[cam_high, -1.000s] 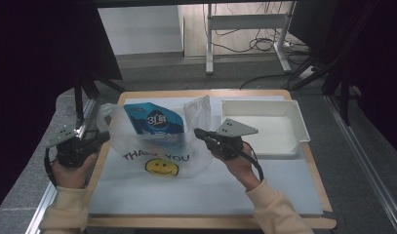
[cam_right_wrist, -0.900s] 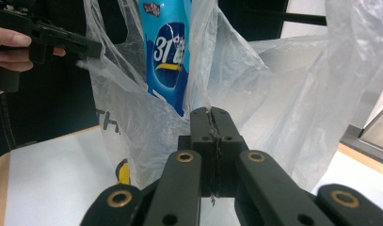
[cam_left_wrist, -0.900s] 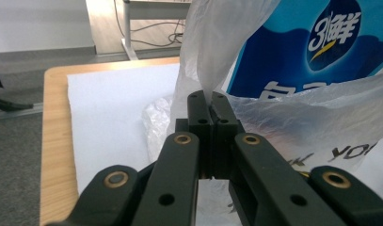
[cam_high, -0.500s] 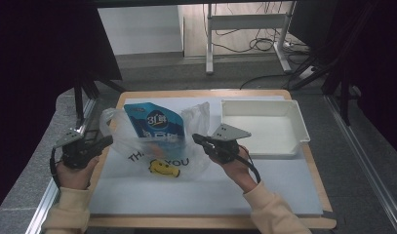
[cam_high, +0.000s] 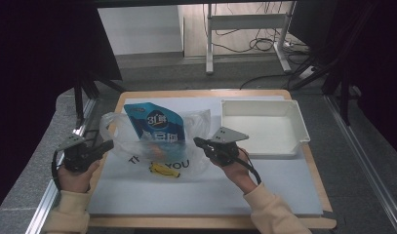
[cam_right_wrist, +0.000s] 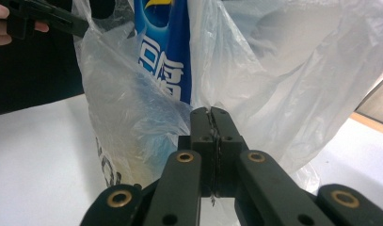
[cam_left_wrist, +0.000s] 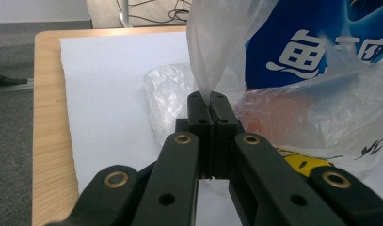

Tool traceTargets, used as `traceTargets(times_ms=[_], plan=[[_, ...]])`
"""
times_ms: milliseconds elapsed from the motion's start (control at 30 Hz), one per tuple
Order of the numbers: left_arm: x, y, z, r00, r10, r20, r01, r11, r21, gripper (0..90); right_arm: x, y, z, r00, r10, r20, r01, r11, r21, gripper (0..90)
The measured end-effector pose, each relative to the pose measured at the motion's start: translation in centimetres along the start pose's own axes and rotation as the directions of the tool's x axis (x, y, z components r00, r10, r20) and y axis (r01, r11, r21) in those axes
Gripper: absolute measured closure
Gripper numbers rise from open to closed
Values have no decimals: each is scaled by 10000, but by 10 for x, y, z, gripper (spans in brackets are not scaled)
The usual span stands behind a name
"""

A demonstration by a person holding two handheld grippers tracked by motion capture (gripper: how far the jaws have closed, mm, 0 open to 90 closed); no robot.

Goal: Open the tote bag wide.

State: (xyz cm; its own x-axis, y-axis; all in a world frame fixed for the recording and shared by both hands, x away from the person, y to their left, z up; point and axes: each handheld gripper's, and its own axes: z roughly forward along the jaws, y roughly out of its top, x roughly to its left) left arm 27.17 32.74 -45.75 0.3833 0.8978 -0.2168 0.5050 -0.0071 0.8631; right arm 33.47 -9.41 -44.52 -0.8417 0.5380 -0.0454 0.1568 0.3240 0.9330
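L gripper (cam_left_wrist: 210,110): jaws fully closed, thin fold of the plastic bag (cam_left_wrist: 212,52) pinched between the tips, film rising straight up from them. R gripper (cam_right_wrist: 211,123): same, jaws closed flat on the bag's other edge. In high view both sit lower centre of frame, L at (cam_high: 91,151), R at (cam_high: 210,146), bag (cam_high: 186,156) stretched between them w/ mouth held apart.

Blue snack pouch (cam_high: 154,127) stands tilted inside the bag, top poking out toward upper centre of frame. Orange item below it seen thru the film, can't ID. Yellow smiley print (cam_high: 163,169) on the bag's near face.

Step in hand, as judged: bag held open/lifted by its two edges. To do well: keep both pinches tight, film is thin and slippery, would slip out if either jaw eases. Raise or spread both sides evenly so pouch doesn't tip out the mouth. Avoid pulling the hands too far apart, could tear at the pinch pts.

Surface: white sheet (cam_high: 264,180) over a wooden table (cam_high: 327,195). White tray (cam_high: 296,114) right of centre, nothing in it, apart from bag.

Room: grey floor, metal stand legs (cam_high: 209,44) and loose cables (cam_high: 249,44) at top centre; dark curtains upper left and right.
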Motion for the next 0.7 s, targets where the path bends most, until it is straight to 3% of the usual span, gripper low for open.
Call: traceTargets(times_ms=[700], plan=[[1,-6,8,10000,-14,-20,14,9995,324,900,-1,-16,11,9999,115,-12,-114,9978,658,886]])
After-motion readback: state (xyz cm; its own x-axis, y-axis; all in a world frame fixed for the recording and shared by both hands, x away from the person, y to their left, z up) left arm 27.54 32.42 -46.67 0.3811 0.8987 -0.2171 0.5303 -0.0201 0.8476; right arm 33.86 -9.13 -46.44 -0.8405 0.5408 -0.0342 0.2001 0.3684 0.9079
